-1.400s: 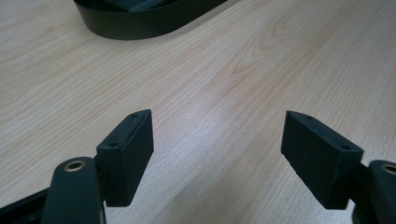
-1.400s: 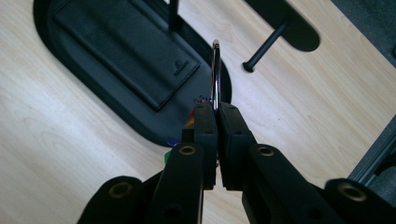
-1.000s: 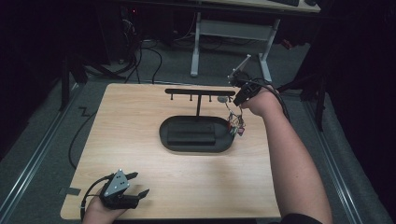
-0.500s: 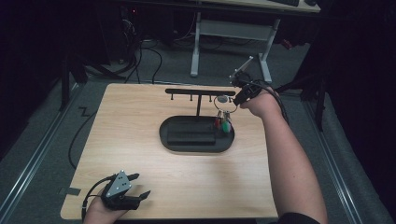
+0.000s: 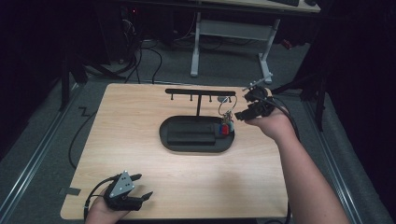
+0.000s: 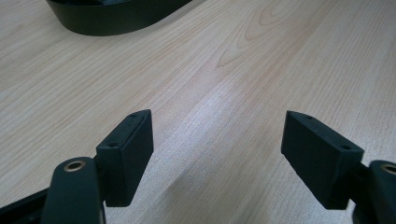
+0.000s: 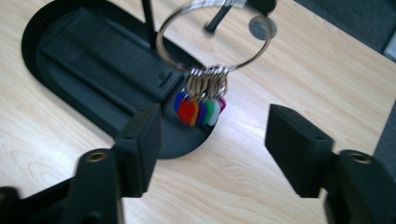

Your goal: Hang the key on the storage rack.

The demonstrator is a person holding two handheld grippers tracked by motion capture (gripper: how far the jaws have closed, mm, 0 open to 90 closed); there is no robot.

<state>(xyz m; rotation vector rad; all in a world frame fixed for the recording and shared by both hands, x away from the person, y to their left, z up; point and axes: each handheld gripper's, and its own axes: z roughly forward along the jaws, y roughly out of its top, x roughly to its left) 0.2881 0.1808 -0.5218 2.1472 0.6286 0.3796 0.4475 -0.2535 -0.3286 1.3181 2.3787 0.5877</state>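
Note:
A black key stand has a crossbar with several hooks (image 5: 201, 92) on a post over an oval base (image 5: 196, 135). A steel key ring (image 5: 227, 108) hangs from a hook near the bar's right end, its coloured tags (image 5: 224, 129) dangling over the base. My right gripper (image 5: 239, 115) sits just right of the ring; its jaws have just been opening and now stand open. In the right gripper view the ring (image 7: 215, 37) and tags (image 7: 198, 109) hang free ahead of the right gripper (image 7: 214, 126). My left gripper (image 5: 144, 185) rests open near the front left edge, and the left gripper (image 6: 217, 126) has nothing between its jaws.
The wooden table (image 5: 140, 121) is bare around the stand. The base's rim (image 6: 116, 18) lies ahead of the left gripper. Cables and a white desk frame (image 5: 229, 32) stand on the dark floor behind the table.
The right gripper's jaws have parted and let go of the key ring, which now hangs from the hook. The right hand has drawn back to the right. The left gripper has not moved.

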